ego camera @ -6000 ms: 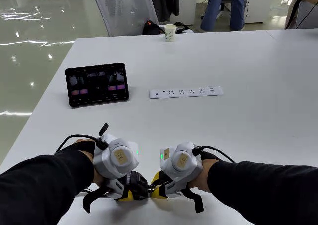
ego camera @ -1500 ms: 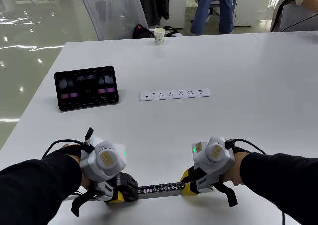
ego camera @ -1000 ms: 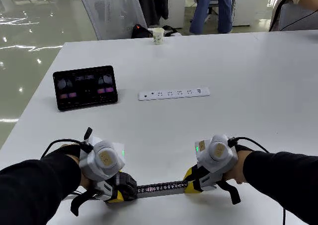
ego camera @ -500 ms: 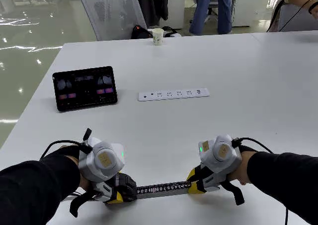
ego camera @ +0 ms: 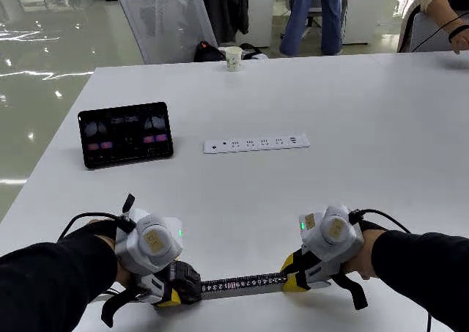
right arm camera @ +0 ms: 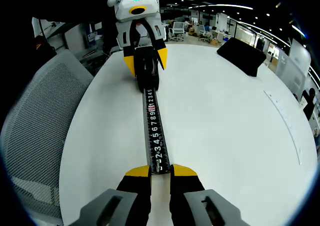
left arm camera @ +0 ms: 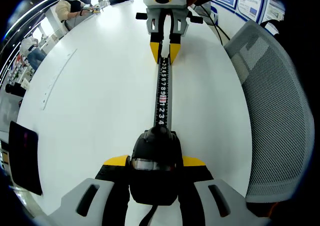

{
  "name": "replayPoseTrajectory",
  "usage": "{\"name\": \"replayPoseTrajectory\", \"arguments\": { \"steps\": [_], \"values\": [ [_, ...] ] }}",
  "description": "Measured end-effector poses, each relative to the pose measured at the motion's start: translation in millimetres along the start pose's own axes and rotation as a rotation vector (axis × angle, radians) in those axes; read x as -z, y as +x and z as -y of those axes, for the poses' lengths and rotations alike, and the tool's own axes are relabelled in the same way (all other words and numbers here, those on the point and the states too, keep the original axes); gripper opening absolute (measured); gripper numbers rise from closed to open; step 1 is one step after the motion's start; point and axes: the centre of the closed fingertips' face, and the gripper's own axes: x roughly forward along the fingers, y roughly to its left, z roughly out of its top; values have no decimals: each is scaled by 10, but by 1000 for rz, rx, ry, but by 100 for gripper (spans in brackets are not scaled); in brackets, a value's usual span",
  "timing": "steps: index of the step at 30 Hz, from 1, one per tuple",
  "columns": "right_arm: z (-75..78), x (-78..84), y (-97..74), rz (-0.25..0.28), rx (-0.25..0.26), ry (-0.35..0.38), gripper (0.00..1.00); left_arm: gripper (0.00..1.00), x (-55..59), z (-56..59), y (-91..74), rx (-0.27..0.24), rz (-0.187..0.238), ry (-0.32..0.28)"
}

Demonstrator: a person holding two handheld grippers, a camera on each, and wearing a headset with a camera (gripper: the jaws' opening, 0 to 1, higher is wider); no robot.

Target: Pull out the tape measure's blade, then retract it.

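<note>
Black case (left arm camera: 156, 148) in left gripper (left arm camera: 156, 161); blade (right arm camera: 152, 128) in right gripper (right arm camera: 160, 171)

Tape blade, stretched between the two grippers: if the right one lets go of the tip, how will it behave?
The blade looks thin and narrow, lying along the table, so it would probably sag or flex if lifted. Let go by the right gripper, it likely whips back toward the case in the left gripper; ease it in.
</note>
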Motion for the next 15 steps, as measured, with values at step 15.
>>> {"name": "replayPoseTrajectory", "arguments": {
  "steps": [15],
  "values": [
    [9, 49, -26, -7, 3, 4, 10, 31, -5, 2, 4, 1, 0, 3]
  ]
}}
